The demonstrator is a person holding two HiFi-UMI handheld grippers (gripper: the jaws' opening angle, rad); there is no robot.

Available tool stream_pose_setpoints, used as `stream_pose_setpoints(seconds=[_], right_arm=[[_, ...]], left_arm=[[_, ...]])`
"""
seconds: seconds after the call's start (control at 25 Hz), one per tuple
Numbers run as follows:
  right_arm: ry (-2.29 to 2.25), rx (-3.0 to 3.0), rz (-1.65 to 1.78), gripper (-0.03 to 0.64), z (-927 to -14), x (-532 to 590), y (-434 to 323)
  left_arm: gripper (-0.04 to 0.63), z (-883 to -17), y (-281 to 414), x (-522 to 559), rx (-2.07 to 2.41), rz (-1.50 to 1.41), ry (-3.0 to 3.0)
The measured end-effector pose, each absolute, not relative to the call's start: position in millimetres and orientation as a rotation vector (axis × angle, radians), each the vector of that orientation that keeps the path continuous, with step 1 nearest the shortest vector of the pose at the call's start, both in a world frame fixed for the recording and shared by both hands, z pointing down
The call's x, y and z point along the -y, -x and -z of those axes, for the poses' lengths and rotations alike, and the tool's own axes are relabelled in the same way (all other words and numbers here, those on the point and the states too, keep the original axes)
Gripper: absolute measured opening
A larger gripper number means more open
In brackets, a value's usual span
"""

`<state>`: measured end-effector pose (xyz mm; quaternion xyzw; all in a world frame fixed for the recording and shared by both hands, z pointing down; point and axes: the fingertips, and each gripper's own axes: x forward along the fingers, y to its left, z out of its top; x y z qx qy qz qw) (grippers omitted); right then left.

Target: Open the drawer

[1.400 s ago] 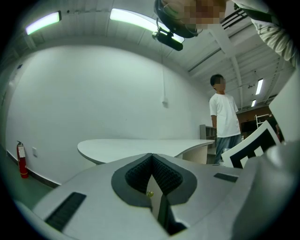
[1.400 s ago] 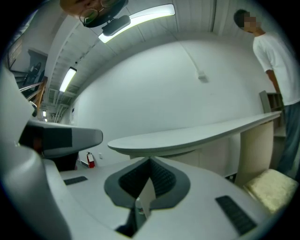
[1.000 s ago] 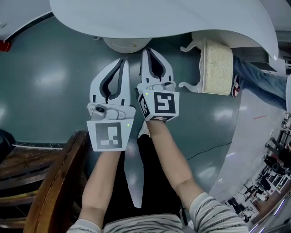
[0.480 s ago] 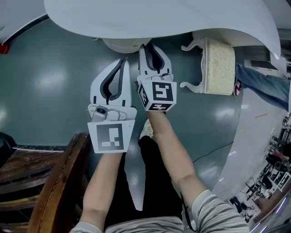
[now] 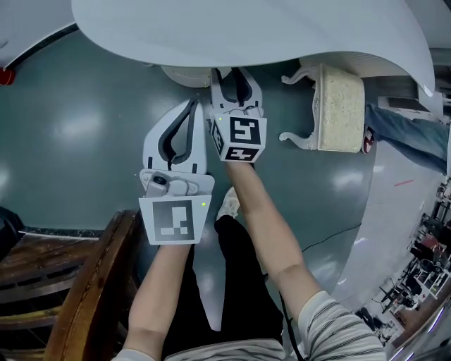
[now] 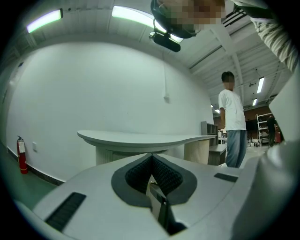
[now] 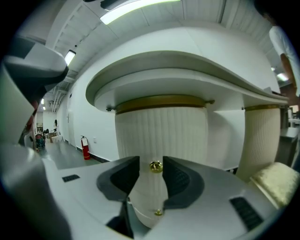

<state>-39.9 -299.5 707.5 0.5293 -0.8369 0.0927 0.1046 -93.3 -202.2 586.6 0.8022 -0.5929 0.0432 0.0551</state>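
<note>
In the middle of the right gripper view, the right gripper has just been spreading its jaws. The ribbed drawer's gold knob shows in the gap, unpinched. The left gripper hangs centre-left in the head view, jaws pressed together.

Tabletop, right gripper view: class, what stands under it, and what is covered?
A ribbed white pedestal with a gold band and two brass knobs, plus a second column at right. The pedestal's foot is covered from view.

Industrial hall: strip lights, fire extinguisher, green floor.
</note>
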Motion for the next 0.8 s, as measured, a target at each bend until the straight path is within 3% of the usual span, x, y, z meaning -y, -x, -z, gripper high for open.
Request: stream_pose_setpoints(seconds=[0.32, 0.44, 0.8], right_arm=[[-1.58, 2.438, -0.246, 0.155, -719, 312, 42], [-1.593, 2.408, -0.29, 0.154, -730, 317, 38], [-1.568, 2.422, -0.268, 0.11, -732, 323, 43]], left_arm=[[0.0, -584, 89, 202, 1.779, -0.14, -2.473], [0.0, -601, 84, 192, 1.728, -0.303, -2.562], [0.0, -580, 89, 201, 1.795, -0.153, -2.493]])
